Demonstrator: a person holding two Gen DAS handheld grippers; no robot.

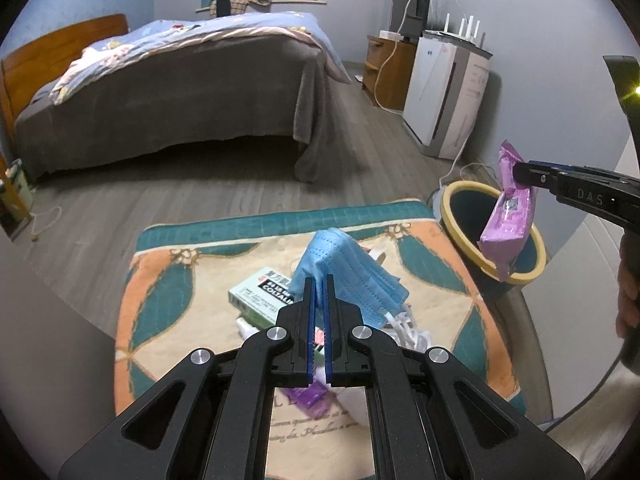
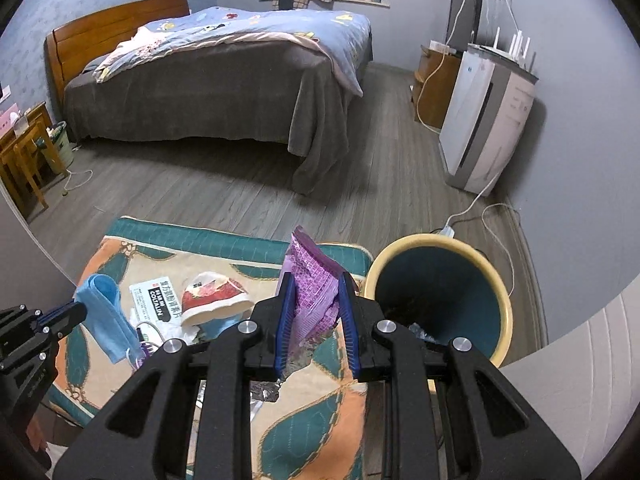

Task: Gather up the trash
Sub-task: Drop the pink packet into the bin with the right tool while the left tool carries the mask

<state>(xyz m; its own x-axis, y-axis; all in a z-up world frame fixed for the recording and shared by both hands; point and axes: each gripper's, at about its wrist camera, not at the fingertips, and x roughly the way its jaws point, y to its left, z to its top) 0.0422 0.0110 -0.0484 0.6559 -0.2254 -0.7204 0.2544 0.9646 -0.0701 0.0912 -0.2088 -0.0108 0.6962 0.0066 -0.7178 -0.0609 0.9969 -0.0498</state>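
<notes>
My left gripper [image 1: 319,280] is shut on a blue face mask [image 1: 352,272] and holds it above the patterned rug [image 1: 168,280]. It also shows in the right wrist view [image 2: 82,312] with the mask [image 2: 108,316]. My right gripper [image 2: 316,280] is shut on a purple wrapper pack [image 2: 312,292], held beside the yellow-rimmed bin [image 2: 500,304]. In the left wrist view the right gripper [image 1: 520,172] holds the pack [image 1: 510,216] over the bin [image 1: 452,204]. A green-white box [image 1: 256,296], a red-white wrapper [image 2: 216,296] and other scraps lie on the rug.
A bed [image 2: 224,80] stands across the wooden floor. A white appliance [image 2: 488,120] and a wooden cabinet [image 2: 436,88] stand by the right wall, with a cable [image 2: 496,216] trailing near the bin. A wooden table [image 2: 20,152] stands at the left.
</notes>
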